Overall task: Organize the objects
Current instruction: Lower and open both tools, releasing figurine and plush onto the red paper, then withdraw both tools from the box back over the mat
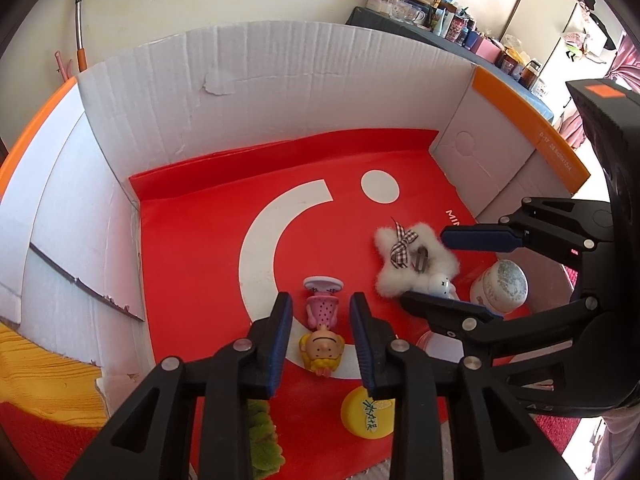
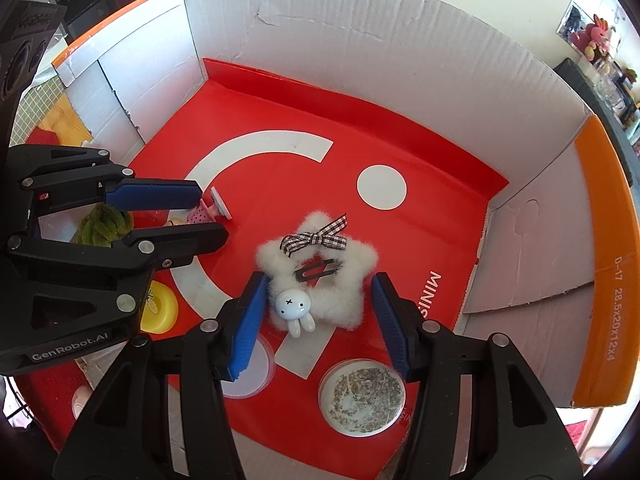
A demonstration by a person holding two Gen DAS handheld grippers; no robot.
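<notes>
- Inside the white corrugated cardboard box with orange rims (image 2: 600, 240), lined with a red sheet bearing white shapes (image 1: 200, 248), I hold both tools low over the small items I am sorting.
- My left gripper (image 1: 320, 332) straddles the little doll figurine with yellow hair and a pink dotted dress (image 1: 322, 320), which lies on its back on the red sheet, head toward me. The blue pads stand slightly parted either side of it; I see no pad pressing on it, so I judge this a release just made.
- My right gripper (image 2: 320, 316) hangs over the fluffy white star-shaped hair clip with a checked ribbon bow (image 2: 320, 276). Its jaws are spread wide of the star's near points, the small white rabbit charm (image 2: 296, 310) between them, neither pad touching.
- The step, as I read it, is setting things down in the box; the next move calls for lifting both tools straight up clear of the fluff and the doll, then going for another item.
- Near me sit a round white jar with a speckled lid (image 2: 362, 394) and a yellow round cap with handwritten marks (image 1: 368, 412).
- A green fuzzy thing (image 2: 104, 226) is half hidden behind my left tool; a pink-rimmed white disc (image 2: 256, 372) is partly covered by a right finger. I cannot tell what either is.
</notes>
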